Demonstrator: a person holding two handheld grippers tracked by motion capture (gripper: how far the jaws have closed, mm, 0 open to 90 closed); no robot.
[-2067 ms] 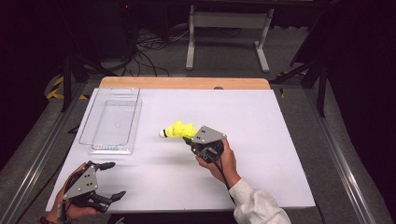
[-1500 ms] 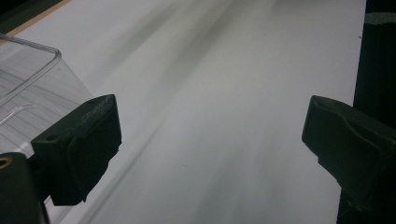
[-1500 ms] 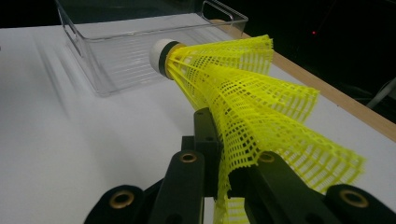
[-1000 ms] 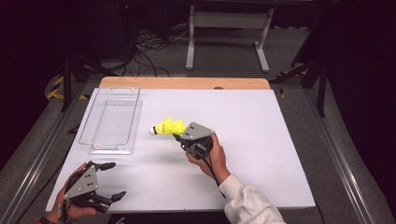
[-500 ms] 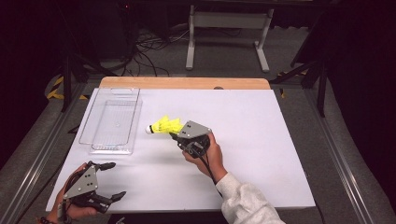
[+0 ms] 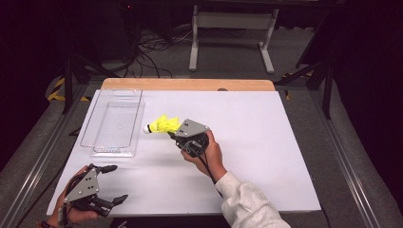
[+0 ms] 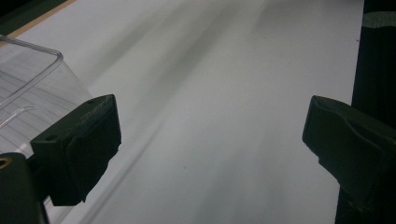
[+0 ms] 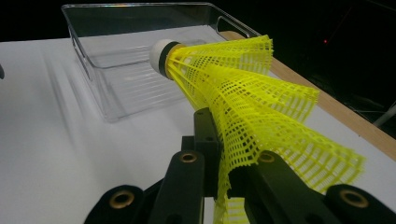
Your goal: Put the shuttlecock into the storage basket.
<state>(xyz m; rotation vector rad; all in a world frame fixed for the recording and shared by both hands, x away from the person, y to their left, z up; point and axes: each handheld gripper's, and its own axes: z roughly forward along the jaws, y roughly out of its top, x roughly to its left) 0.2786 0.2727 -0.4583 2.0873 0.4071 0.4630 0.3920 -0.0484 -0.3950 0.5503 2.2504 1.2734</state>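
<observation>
The white table [image 6: 266, 156] is carrying a clear plastic tray [image 6: 116, 124] at its far left, and the tray is standing empty. The left gripper [image 6: 111, 183] is resting near the front left corner with its jaws wide apart, holding nothing. The right gripper [image 6: 175, 137] is pinching the yellow shuttlecock [image 6: 164, 125] by its skirt, just beside the tray. The picking seems done; placing it in the tray is remaining.

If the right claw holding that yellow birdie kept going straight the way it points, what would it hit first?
Probably the clear plastic tray: the right claw, shut on the shuttlecock, aims its white tip at the tray's near wall. The height is hard to judge.
</observation>
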